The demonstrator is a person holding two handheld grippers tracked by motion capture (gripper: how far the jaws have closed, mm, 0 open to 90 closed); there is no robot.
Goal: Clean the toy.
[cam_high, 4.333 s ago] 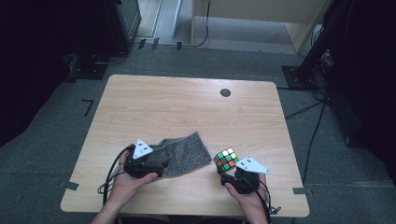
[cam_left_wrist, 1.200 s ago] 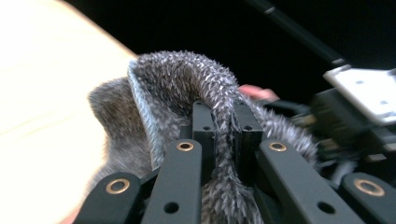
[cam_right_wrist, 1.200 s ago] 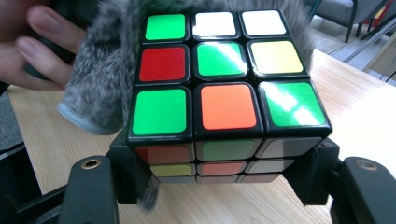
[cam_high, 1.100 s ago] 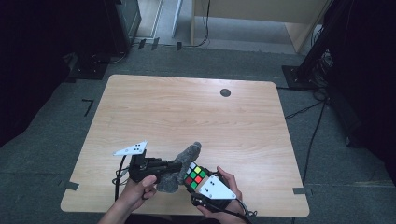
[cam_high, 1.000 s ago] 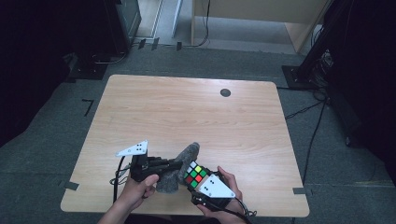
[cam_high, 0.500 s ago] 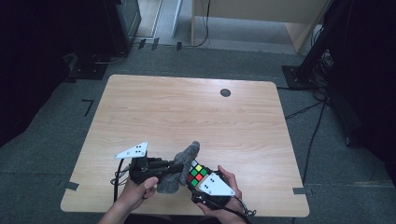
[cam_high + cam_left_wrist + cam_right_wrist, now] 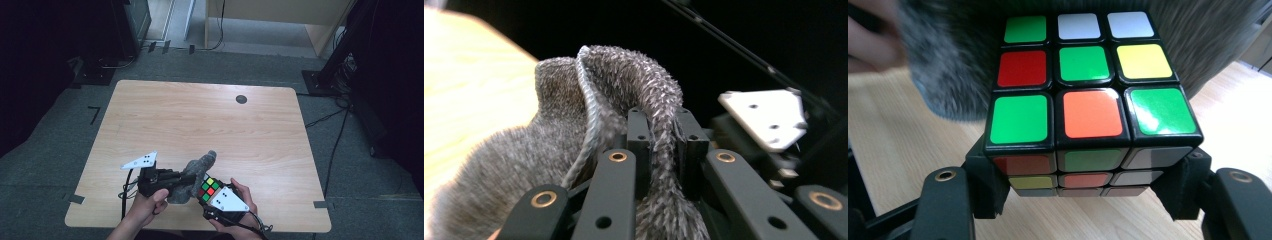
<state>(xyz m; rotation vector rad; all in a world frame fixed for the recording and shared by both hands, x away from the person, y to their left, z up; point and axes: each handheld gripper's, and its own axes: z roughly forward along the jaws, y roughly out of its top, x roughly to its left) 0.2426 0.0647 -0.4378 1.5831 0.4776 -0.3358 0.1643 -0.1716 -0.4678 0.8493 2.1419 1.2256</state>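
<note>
- High view: the left claw [image 7: 192,178] is clenched on a fuzzy grey cloth [image 7: 196,170], and the right claw [image 7: 206,192] is grasping a colour cube [image 7: 209,188]
- Both things are at the near edge of the bench [image 7: 200,115], a bit left of the middle, lifted a little above the wood
- The cloth touches the cube on its left side, so I think the wiping of the cube is going on and is not finished; which sides are done I cannot tell
- The cloth is bunched up, and its long way runs from near-left to far-right, with the loose tip poking to the far side
- Left claw view: the cloth [image 7: 589,130] is pinched tight between the two black jaws, standing up in a fold with its edge on top
- Right claw view: the cube [image 7: 1083,95] sits between the jaws, which press on its two lower sides
- Its mixed-up green, red and orange face looks up, and the cloth [image 7: 948,65] hangs just behind it, on the far side
</note>
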